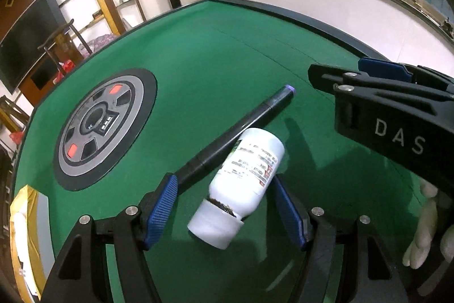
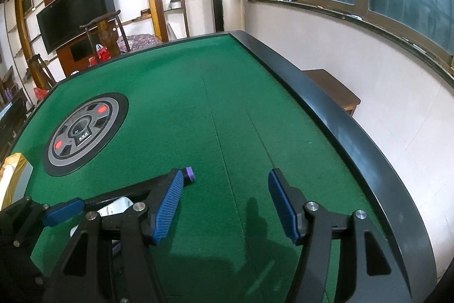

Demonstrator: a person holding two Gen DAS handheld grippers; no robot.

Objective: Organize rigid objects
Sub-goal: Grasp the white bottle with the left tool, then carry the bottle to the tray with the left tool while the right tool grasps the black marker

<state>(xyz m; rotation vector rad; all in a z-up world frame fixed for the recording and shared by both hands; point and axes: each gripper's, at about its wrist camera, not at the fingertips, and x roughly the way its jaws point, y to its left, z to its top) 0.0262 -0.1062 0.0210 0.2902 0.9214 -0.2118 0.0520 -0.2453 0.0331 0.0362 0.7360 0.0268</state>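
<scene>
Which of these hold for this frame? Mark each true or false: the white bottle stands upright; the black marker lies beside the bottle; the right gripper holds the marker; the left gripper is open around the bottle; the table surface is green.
1. The white bottle stands upright. False: it lies on its side.
2. The black marker lies beside the bottle. True.
3. The right gripper holds the marker. False: its jaws are open with nothing between them.
4. The left gripper is open around the bottle. True.
5. The table surface is green. True.
</scene>
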